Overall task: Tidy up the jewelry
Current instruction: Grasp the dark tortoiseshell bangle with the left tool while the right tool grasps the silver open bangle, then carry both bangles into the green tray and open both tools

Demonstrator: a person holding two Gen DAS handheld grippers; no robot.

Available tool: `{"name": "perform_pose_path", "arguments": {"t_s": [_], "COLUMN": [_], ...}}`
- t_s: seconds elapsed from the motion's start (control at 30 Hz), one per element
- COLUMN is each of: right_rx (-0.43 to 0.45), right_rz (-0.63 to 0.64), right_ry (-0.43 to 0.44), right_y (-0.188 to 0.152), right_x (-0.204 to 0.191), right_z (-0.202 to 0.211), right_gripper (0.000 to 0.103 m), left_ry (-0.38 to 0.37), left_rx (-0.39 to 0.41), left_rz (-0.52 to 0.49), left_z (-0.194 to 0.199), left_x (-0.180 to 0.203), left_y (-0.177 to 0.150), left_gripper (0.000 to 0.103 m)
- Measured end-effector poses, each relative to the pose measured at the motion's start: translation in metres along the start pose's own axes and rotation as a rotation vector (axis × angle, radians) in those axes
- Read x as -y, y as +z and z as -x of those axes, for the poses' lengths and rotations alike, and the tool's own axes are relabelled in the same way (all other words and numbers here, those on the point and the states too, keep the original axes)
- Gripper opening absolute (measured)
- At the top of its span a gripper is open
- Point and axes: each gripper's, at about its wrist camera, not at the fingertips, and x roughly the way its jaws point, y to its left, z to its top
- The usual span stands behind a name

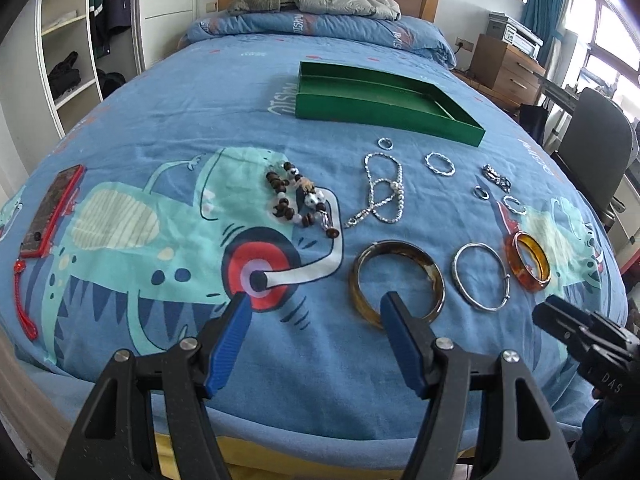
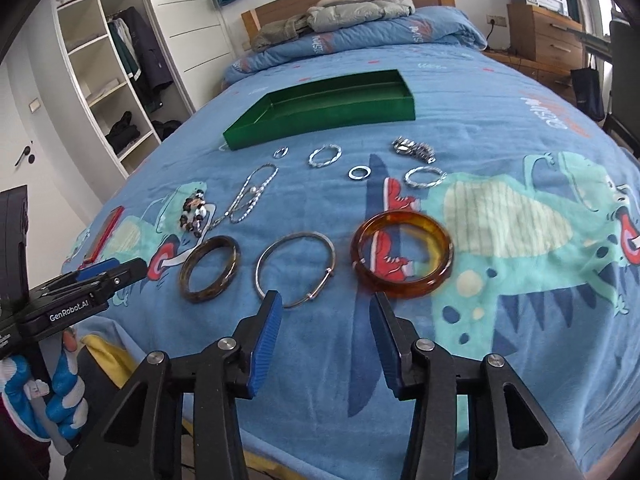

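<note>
A bedroom, with a blue dinosaur-print bedspread [image 1: 168,128] carrying the jewelry. The left gripper [image 1: 314,304] body reads "GenRobot.AI" in the right wrist view; the other body shows "DAS". The shallow green rectangular tray [image 2: 320,116] lies with its long axis across the bed, beyond the pieces. Nearest are a dark brown bangle [image 1: 396,282], a thin silver wire bangle [image 2: 296,268] and an amber translucent bangle [image 2: 402,256], side by side, apart. Both grippers hover with jaws wide apart, holding nothing; the right gripper [image 2: 326,302] is between silver and amber bangles.
</note>
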Motion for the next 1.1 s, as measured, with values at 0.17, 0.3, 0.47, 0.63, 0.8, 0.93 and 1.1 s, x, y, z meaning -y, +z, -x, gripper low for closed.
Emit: {"name": "perform_pose_path", "arguments": {"t_s": [0.17,0.3,0.47,0.63,0.8,0.93,1.1], "right_rx": [-0.061,-0.067,-0.078,-0.090,-0.111,-0.120,-0.095], "right_rz": [-0.042,-0.073,-0.067,-0.025,0.051,0.076,0.111], "right_ry": [0.041,0.042,0.023,-0.007,-0.043,-0.042,-0.058], "right_y": [-0.004,0.000,0.008,0.012,0.014,0.017,0.020], "right_x": [-0.001,0.003,0.002,-0.004,-0.012,-0.015,-0.019], "right_z": [-0.024,-0.032,-0.043,-0.054,-0.066,-0.074,-0.074], "right_gripper": [0.036,0.036,0.035,0.036,0.037,0.037,0.013], "left_ry": [-0.031,-0.047,-0.060,-0.041,-0.011,0.013,0.021], "left_rx": [-0.034,-0.043,-0.076,-0.096,-0.086,-0.063,-0.041], "left_rz": [0.005,-0.012,-0.049,-0.090,-0.153,-0.193,-0.184], "left_z": [-0.018,-0.031,-0.050,-0.064,-0.070,-0.069,-0.062], "left_x": [0.002,0.006,0.015,0.019,0.026,0.032,0.032], "left_y": [0.007,0.013,0.015,0.014,0.014,0.012,0.011], "left_gripper": [0.064,0.064,0.047,0.035,0.032,0.015,0.010]}}
